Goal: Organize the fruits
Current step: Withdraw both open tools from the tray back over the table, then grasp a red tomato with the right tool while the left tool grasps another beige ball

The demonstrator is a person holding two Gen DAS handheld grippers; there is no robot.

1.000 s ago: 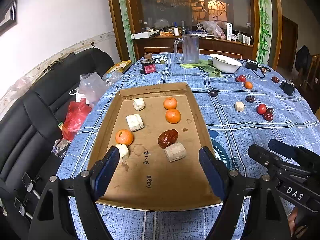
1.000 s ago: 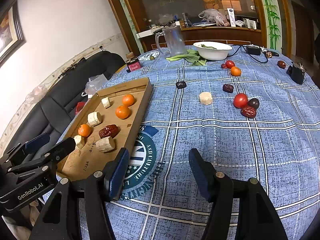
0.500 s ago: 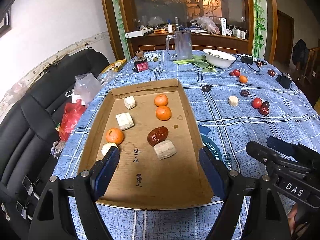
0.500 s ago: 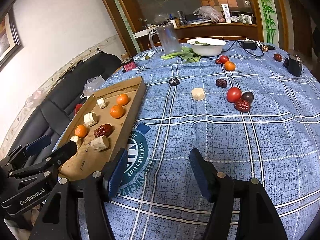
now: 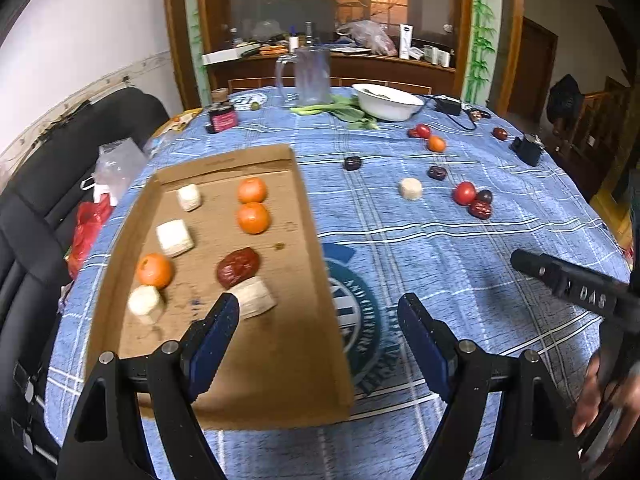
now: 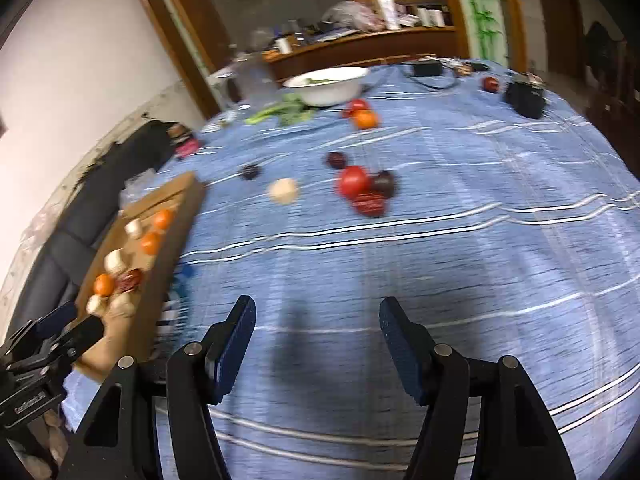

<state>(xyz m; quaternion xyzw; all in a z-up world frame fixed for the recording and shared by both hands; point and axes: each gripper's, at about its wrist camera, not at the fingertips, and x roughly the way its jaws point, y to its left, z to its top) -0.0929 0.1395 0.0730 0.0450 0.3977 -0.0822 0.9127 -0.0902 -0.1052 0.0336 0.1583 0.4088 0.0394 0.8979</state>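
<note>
In the left wrist view the left gripper (image 5: pixel 318 312) stands at the bottom of the frame, jaws wide apart with nothing between them, as it was a second ago; its left finger now overlaps the near white chunk (image 5: pixel 252 297) in the cardboard tray (image 5: pixel 280 380), and the tray has slid from frame centre to the left half, so the right finger now sits over the blue tablecloth (image 5: pixel 460 248). Inside the tray, going back, lie a red date (image 5: pixel 238 266), three oranges and more white chunks, all arranged as before. At the right edge the right gripper's black body and a hand (image 5: pixel 608 392) show. In the right wrist view the right gripper (image 6: pixel 316 320) is also open and empty over bare cloth; the view is now blurred, and the tray has shifted to the far left edge. Past the fingers, in mid-frame, a loose white chunk (image 6: pixel 283 191), a red tomato (image 6: pixel 353 181) touching two dark fruits, and two dark dates lie on the cloth, larger in frame than before. Farther back sit an orange (image 6: pixel 365 118) against another tomato, then the white bowl (image 6: pixel 328 84).
</note>
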